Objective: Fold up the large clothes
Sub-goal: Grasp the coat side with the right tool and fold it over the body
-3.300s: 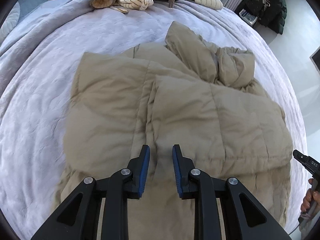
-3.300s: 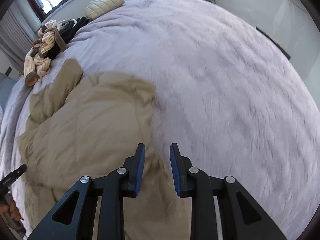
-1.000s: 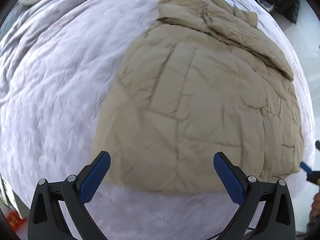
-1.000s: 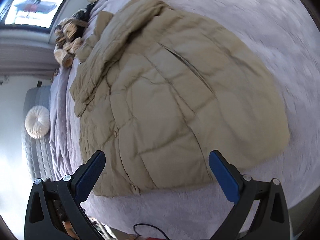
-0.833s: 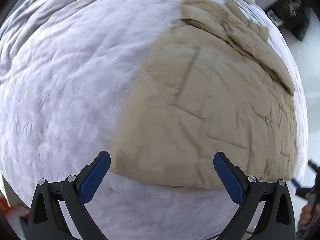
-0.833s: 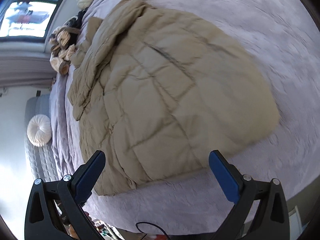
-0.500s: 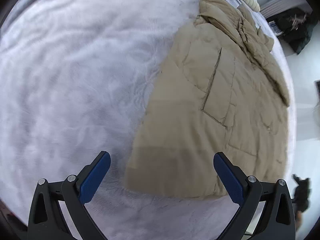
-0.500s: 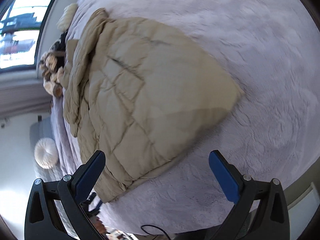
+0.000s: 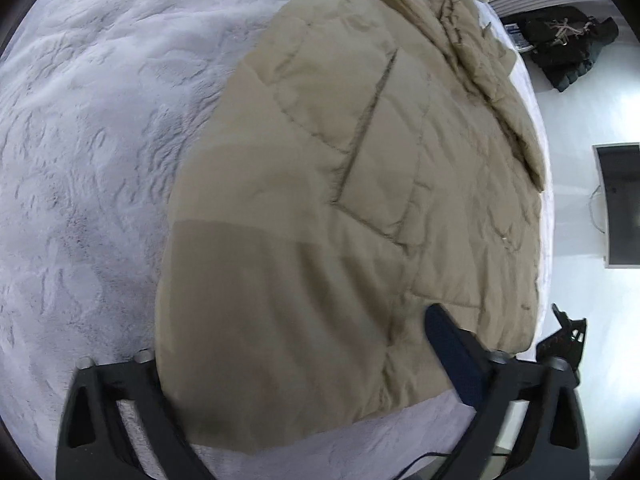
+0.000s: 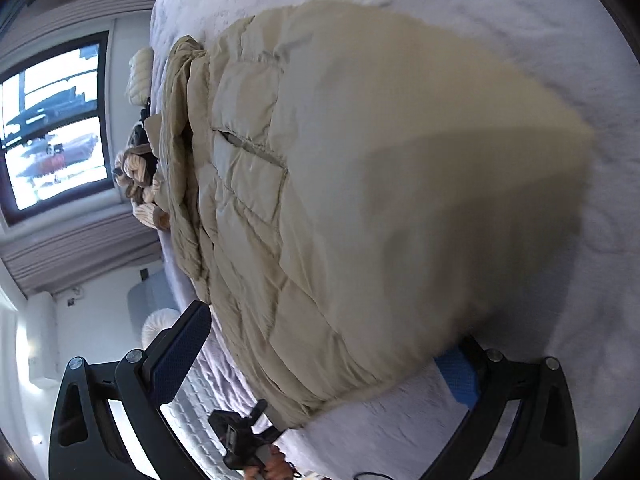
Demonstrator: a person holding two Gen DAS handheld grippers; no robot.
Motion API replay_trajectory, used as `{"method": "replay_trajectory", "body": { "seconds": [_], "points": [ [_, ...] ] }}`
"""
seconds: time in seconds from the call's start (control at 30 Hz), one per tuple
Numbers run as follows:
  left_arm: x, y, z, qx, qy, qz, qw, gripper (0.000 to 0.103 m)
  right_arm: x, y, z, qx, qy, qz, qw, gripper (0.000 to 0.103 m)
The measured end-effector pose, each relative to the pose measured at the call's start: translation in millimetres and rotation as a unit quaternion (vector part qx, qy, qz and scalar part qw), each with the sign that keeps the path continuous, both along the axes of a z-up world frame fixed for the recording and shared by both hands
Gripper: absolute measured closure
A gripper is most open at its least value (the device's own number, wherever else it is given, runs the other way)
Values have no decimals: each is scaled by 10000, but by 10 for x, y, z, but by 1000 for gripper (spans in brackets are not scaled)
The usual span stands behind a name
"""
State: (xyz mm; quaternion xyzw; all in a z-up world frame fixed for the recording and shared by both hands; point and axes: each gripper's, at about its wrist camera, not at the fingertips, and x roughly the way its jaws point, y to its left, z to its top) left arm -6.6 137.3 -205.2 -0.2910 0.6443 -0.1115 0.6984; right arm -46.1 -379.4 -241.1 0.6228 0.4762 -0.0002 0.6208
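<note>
The tan puffer coat (image 9: 340, 208) lies flat on the grey bed (image 9: 88, 128), its near hem between the spread jaws of both the left gripper (image 9: 296, 364) and right gripper (image 10: 328, 352), the left's just closing; it looks soft, bulky, light and slippery, best pinched deep at the hem corners.

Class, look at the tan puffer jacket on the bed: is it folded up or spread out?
Spread out. The tan puffer jacket lies flat along the bed, its front pocket facing up; its far end is bunched.
</note>
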Motion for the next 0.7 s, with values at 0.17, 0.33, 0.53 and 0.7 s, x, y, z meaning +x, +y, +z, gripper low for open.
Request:
{"method": "replay_trajectory", "body": {
  "seconds": [0.17,0.33,0.53,0.7],
  "points": [
    [15,34,41,-284,-138,16,9995,79,33,-15,18,-33,-15,12,10000,7],
    [28,107,279,-637,-341,264,9970,84,54,-113,-61,199,194,-18,9996,89],
    [202,228,861,-958,-863,682,9893,84,414,-130,490,166,-575,573,9966,93],
    [678,238,1395,-1040,-1447,988,9790,84,965,-195,1048,-70,-1139,1042,9880,93]
  ]
}}
